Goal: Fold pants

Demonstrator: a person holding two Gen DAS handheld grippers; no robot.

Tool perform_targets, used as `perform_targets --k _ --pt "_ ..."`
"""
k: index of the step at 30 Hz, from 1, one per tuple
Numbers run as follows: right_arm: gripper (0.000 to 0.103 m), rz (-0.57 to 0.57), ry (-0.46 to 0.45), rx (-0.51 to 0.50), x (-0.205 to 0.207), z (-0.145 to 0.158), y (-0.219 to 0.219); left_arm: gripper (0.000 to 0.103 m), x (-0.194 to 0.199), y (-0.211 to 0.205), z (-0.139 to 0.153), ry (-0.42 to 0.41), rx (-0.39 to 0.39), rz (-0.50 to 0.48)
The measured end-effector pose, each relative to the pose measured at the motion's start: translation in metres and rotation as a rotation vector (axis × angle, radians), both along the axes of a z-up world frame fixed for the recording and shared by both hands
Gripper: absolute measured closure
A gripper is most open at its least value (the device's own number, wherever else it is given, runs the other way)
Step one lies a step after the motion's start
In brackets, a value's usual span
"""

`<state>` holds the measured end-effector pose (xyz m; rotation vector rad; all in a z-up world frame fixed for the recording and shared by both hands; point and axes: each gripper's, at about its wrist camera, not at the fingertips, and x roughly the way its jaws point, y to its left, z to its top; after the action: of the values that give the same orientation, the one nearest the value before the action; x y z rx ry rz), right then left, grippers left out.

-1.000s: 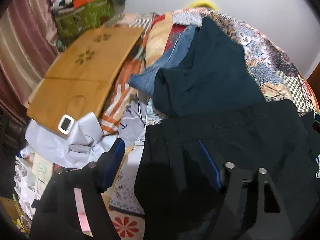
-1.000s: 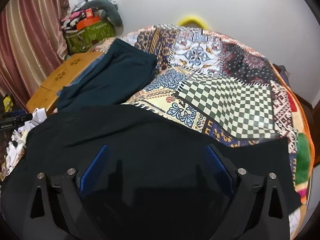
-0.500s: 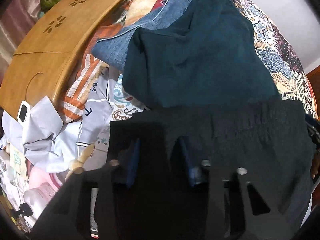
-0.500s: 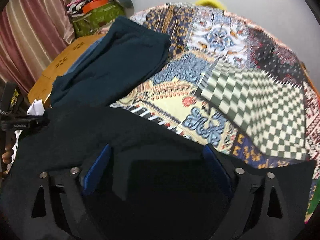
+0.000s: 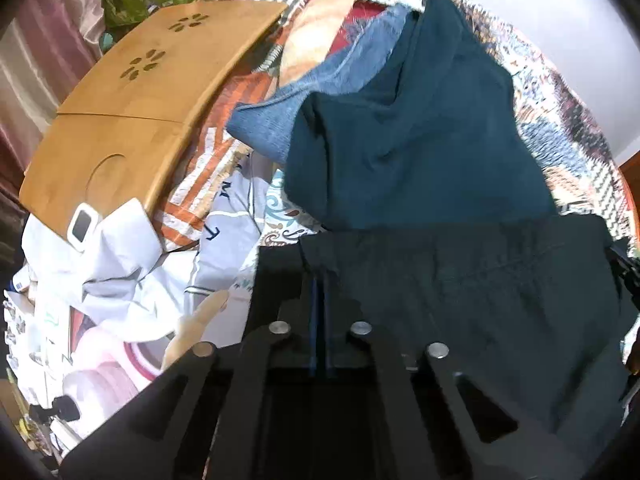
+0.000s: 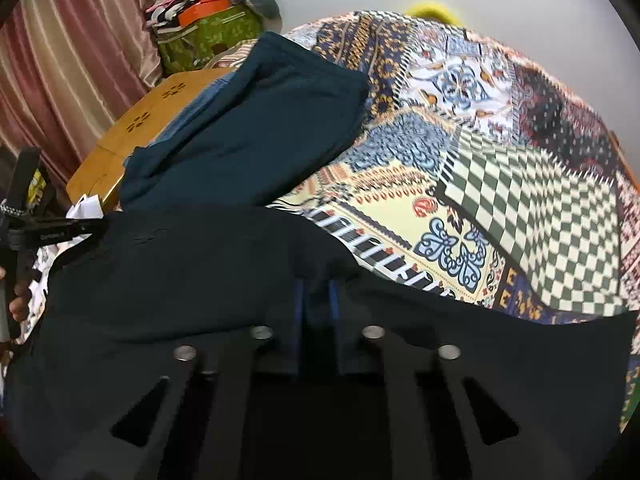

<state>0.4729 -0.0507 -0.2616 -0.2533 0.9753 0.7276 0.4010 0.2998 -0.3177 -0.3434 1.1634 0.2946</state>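
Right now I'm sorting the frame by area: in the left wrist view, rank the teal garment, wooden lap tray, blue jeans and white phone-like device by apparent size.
1. teal garment
2. wooden lap tray, close behind
3. blue jeans, mostly covered
4. white device

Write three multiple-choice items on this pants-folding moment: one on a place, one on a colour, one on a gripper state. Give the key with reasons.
1. Where do the teal pants lie?
A. beyond the black pants, on the patchwork bedspread
B. on the wooden tray
C. under the black pants' far leg

2. What colour are the pants being gripped?
A. teal
B. black
C. denim blue

3. How does the left gripper stand?
A. wide open
B. shut on the black pants
C. out of view

Key: A, the teal pants rest past the black pants on the bedspread; B, the fabric at both grippers is black; B, its blue pads meet with cloth between.
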Motion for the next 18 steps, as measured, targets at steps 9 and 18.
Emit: perform_targets --k 9,18 --pt "0.092 0.017 -0.004 0.022 -0.011 0.022 -0.019 0.066 -0.016 0.017 0.036 -0.05 0.004 -0.016" --pt "0.044 0.003 0.008 0.039 0.005 0.017 -0.025 0.034 0.014 0.019 -0.017 0.056 -0.151 0.003"
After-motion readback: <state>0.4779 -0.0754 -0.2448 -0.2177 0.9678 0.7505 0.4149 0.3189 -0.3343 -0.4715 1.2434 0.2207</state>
